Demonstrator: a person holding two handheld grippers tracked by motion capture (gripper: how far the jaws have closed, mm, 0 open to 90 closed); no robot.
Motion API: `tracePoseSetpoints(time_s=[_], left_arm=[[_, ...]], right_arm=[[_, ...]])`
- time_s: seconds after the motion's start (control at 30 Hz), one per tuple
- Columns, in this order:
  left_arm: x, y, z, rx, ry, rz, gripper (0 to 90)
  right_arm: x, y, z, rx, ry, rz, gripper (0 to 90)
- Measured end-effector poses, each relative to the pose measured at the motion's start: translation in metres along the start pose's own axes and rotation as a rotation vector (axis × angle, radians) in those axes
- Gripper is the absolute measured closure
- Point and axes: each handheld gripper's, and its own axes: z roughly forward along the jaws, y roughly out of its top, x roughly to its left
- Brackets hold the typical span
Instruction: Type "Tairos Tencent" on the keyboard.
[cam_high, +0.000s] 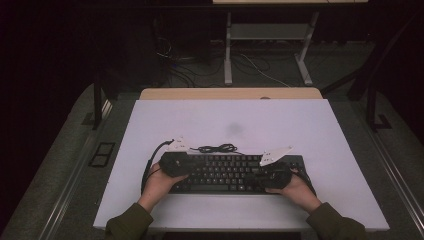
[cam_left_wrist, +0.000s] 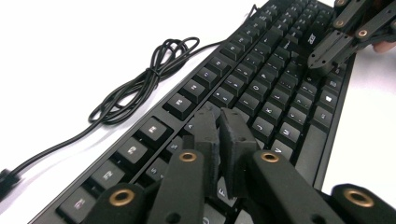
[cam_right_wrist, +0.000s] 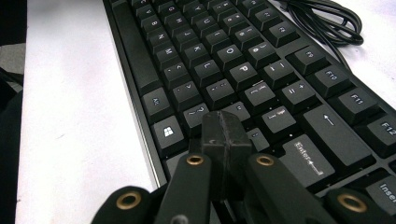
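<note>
A black keyboard (cam_high: 225, 172) lies near the front of the white table top (cam_high: 250, 120), with its cable coiled in a bundle (cam_high: 217, 148) just behind it. A person's hands hold both grippers over it. My left gripper (cam_high: 174, 164) sits above the keyboard's left end; in the left gripper view its jaws (cam_left_wrist: 219, 119) are shut with nothing between them, tips just over the keys (cam_left_wrist: 261, 88). Over the right end, my right gripper (cam_high: 274, 177) is also shut and empty, with its tips (cam_right_wrist: 224, 123) above the keys by the Enter key (cam_right_wrist: 308, 158). The right gripper (cam_left_wrist: 322, 63) also appears far off in the left gripper view.
The coiled cable (cam_left_wrist: 144, 79) (cam_right_wrist: 327, 18) lies on the table behind the function keys. A wooden desk edge (cam_high: 230, 93) sticks out behind the white top. On the floor beyond are a metal frame (cam_high: 227, 50) and loose wires (cam_high: 175, 70).
</note>
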Motion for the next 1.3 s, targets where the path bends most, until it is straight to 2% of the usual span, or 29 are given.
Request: tracePoseSetpoints(time_s=[0.07, 0.3, 0.4, 0.43, 0.47, 0.5, 0.6, 0.83, 1.03, 1.17, 1.2, 1.23, 1.3], left_arm=[[0.001, -0.001, -0.004, -0.005, 0.000, -0.001, 81.4], [0.006, -0.009, -0.014, -0.023, 0.005, -0.014, 55.9], [0.007, -0.013, -0.019, -0.029, 0.007, -0.022, 42.3], [0.007, -0.015, -0.019, -0.033, 0.007, -0.025, 42.3], [0.008, -0.016, -0.020, -0.036, 0.006, -0.021, 33.7], [0.007, -0.017, -0.021, -0.038, 0.011, -0.019, 29.6], [0.007, -0.020, -0.022, -0.039, 0.022, -0.014, 24.7], [0.006, -0.021, -0.026, -0.062, 0.015, -0.017, 23.9], [0.006, -0.022, -0.027, -0.067, 0.009, -0.021, 20.9], [0.005, -0.023, -0.026, -0.067, 0.008, -0.025, 20.4], [0.005, -0.023, -0.026, -0.067, 0.009, -0.026, 20.1], [0.005, -0.023, -0.026, -0.067, 0.008, -0.028, 20.1], [0.006, -0.023, -0.026, -0.066, 0.006, -0.026, 20.1]], right_arm=[[0.000, 0.000, 0.000, 0.000, 0.000, 0.000, 89.3], [0.000, 0.000, 0.000, 0.000, -0.001, 0.001, 89.3], [0.000, 0.000, 0.000, -0.001, -0.001, 0.002, 89.3], [0.000, 0.000, 0.000, -0.001, -0.001, 0.002, 89.3], [0.000, 0.000, 0.000, 0.000, -0.002, 0.000, 89.3], [0.000, 0.000, 0.000, 0.000, -0.002, 0.001, 89.3], [0.000, 0.001, 0.000, -0.001, 0.001, -0.001, 89.3], [-0.001, 0.003, -0.005, -0.034, 0.007, 0.006, 88.6], [-0.003, 0.008, -0.010, -0.081, 0.024, 0.032, 74.7], [-0.005, 0.012, -0.013, -0.112, 0.019, 0.044, 58.1], [-0.006, 0.013, -0.013, -0.127, 0.000, 0.053, 48.2], [-0.006, 0.013, -0.013, -0.127, 0.000, 0.053, 48.2], [-0.007, 0.014, -0.013, -0.136, -0.010, 0.052, 40.9]])
